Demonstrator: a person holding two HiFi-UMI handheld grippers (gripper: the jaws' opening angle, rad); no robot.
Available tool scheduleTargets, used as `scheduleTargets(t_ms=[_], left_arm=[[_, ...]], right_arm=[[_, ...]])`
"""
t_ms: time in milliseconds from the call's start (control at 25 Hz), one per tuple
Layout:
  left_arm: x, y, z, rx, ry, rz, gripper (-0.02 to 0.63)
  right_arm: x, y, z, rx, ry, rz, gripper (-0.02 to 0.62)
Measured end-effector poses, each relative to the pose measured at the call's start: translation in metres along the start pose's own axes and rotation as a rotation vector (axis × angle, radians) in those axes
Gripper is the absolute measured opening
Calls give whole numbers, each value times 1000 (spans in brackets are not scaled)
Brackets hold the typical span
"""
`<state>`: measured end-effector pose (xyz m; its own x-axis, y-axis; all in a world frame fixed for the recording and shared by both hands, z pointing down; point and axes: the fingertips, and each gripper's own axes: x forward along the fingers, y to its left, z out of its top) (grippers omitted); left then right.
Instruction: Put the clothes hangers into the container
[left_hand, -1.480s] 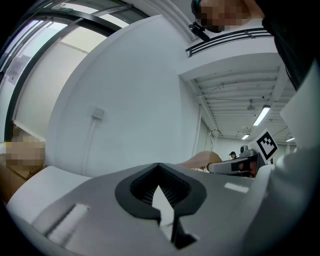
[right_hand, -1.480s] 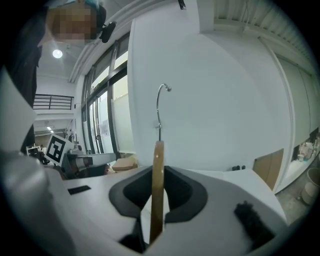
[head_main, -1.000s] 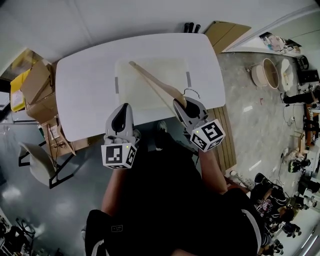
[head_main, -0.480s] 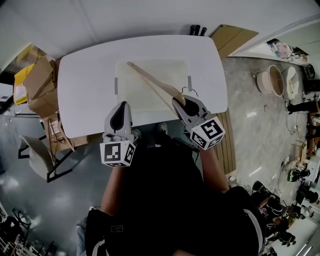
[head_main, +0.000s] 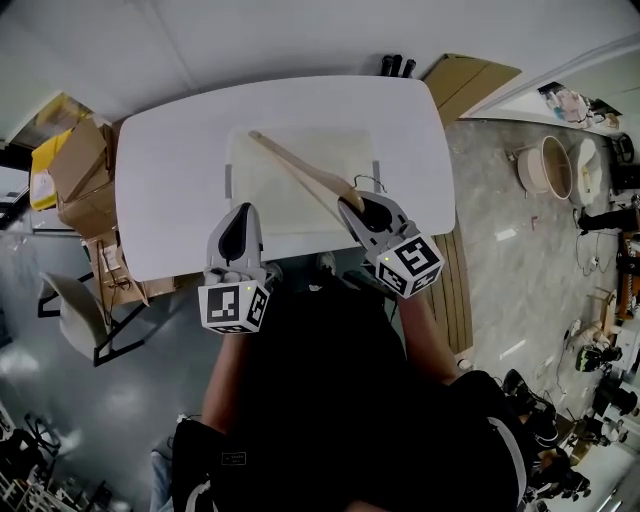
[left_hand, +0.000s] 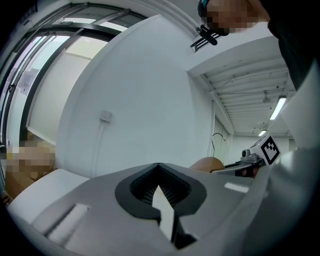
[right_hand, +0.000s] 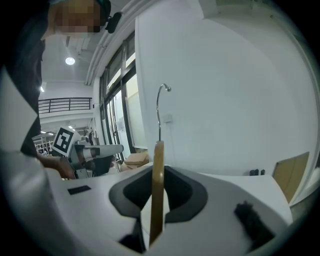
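Wooden and pale brown, the clothes hanger (head_main: 297, 170) slants across the head view above the translucent container (head_main: 238, 150), which sits in the middle of the white surface (head_main: 165, 180); its far end lies over the container's far left corner, while its near end, with the metal hook (head_main: 372, 181), is at the right claw (head_main: 347, 204) by the container's near right corner; whether the wood touches the container cannot be told; the left claw (head_main: 241, 214) hovers at the surface's near edge, just beside the container's near left corner, well apart from the hanger; cardboard boxes (head_main: 75, 160) stand on the floor to the left; in the left gripper view the left claw is clenched on nothing, only a thin white sliver showing between its jaws, and the hanger's rounded shoulder (left_hand: 207, 164) shows to the right; in the right gripper view the right claw is grasping the hanger, whose thin edge stands upright between the jaws with the hook rising above it against the white wall (right_hand: 225, 100).
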<state>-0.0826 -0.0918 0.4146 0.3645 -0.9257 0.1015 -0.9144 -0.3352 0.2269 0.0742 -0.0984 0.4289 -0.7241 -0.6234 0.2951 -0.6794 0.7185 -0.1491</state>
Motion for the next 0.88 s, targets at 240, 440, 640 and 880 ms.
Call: scheduleTargets(t_ms=[240, 440, 640, 880], left_arm=[[9, 1, -2, -1, 7, 17, 6], [11, 1, -3, -3, 15, 34, 6], [17, 2, -6, -6, 25, 37, 6], [19, 6, -8, -2, 28, 51, 6]], right_arm=[[9, -10, -4, 1, 20, 28, 61], [16, -12, -8, -5, 44, 52, 61], [28, -17, -14, 0, 72, 65, 61], [38, -20, -25, 6, 113, 77, 61]])
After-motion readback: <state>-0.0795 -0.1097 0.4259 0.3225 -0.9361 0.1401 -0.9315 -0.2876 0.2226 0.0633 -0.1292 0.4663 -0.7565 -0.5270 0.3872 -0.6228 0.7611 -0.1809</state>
